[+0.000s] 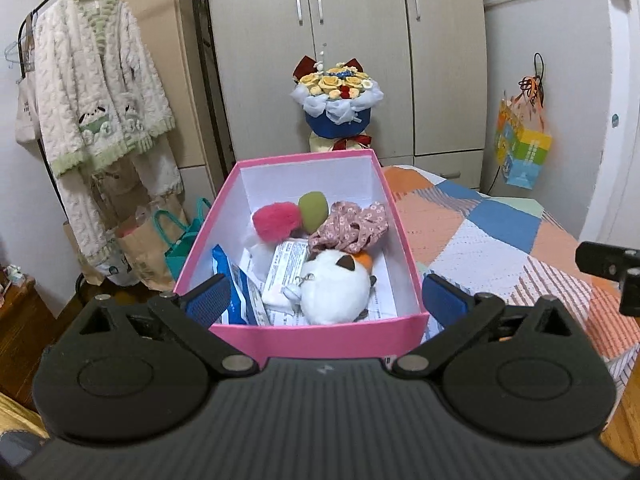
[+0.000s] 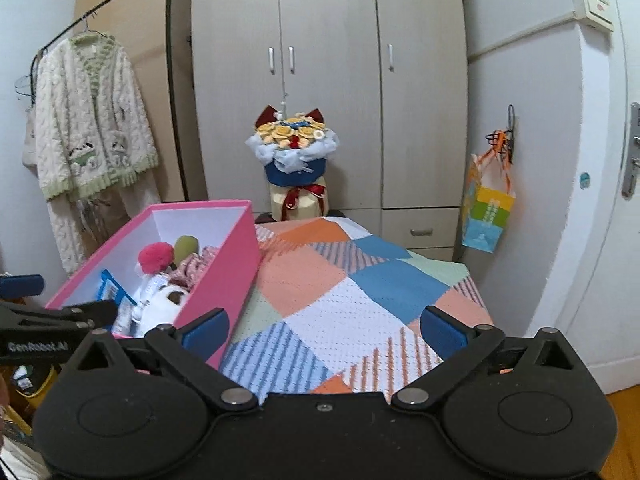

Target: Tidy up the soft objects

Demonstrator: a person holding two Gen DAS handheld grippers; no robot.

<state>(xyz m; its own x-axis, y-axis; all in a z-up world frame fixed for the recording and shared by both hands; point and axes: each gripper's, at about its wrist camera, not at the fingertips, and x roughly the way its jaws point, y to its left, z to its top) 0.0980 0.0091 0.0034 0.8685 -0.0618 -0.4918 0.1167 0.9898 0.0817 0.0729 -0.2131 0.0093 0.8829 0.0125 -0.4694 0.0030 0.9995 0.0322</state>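
Left hand-held gripper (image 1: pixel 326 294): black ribbed plastic body, blue textured pads, jaws spread fully wide, nothing held; tilted downward over near end of the rectangular pink cardboard box (image 1: pixel 320 338). Right hand-held gripper (image 2: pixel 322 326): equally wide, empty, angled down over the knitted patchwork bedspread (image 2: pixel 344 280). The box sits on the bed's left edge and contains a plush white cat toy (image 1: pixel 334 290), crumpled floral pink fabric (image 1: pixel 352 226), fluffy pink pompom (image 1: pixel 276 220), smooth olive-green egg-shaped sponge (image 1: pixel 314 210). Beyond: crocheted flower bouquet (image 1: pixel 338 96), pale laminate wardrobe (image 1: pixel 360 20).
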